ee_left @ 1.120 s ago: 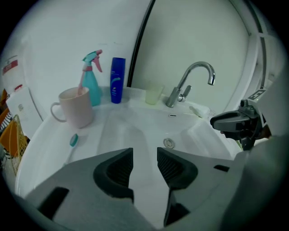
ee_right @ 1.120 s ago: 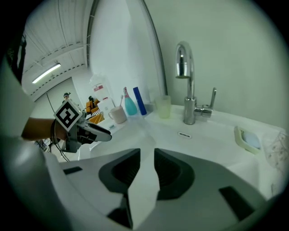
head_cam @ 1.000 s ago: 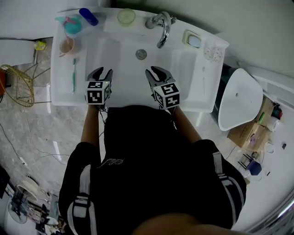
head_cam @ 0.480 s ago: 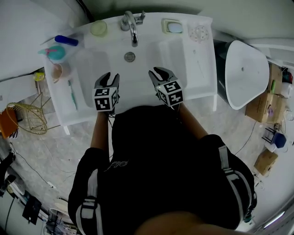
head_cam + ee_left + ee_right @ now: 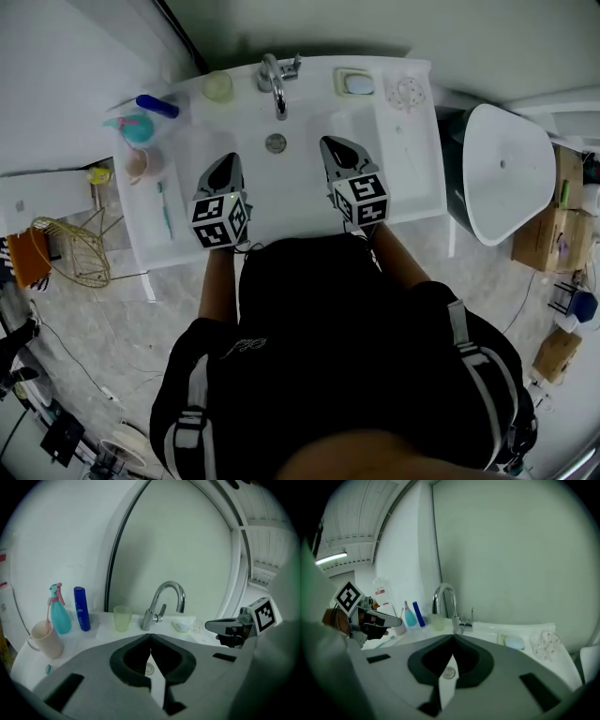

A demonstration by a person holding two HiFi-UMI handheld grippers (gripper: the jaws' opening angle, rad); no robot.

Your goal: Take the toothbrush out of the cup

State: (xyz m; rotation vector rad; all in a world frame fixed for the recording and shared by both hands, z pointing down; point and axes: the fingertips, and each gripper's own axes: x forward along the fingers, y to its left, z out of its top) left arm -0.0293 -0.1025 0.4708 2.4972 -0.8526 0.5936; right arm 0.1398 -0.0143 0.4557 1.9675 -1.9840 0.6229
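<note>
A pink cup [image 5: 141, 164] [image 5: 44, 638] [image 5: 400, 628] stands on the sink's left ledge [image 5: 150, 239]. A thin stick rises from it; what it is I cannot tell. A teal toothbrush [image 5: 166, 211] [image 5: 387, 640] lies flat on that ledge, in front of the cup. My left gripper [image 5: 228, 161] [image 5: 150, 637] hangs over the basin's left side, well clear of the cup. My right gripper [image 5: 333, 147] [image 5: 453, 637] hangs over the basin's right side. On both grippers the jaws have just been closing; they are shut with nothing between them.
A chrome faucet [image 5: 274, 80] and the drain [image 5: 275, 142] lie ahead. At the back stand a teal spray bottle [image 5: 136, 127], a blue bottle [image 5: 157, 105], a green cup [image 5: 217, 86], a soap dish [image 5: 357, 83]. A white toilet [image 5: 502, 178] is right, a wire basket [image 5: 70, 251] left.
Both grippers' jaws, open in the earlier frames, are now shut on nothing. Both grippers have moved forward over the basin. The cup and the toothbrush stay on the ledge.
</note>
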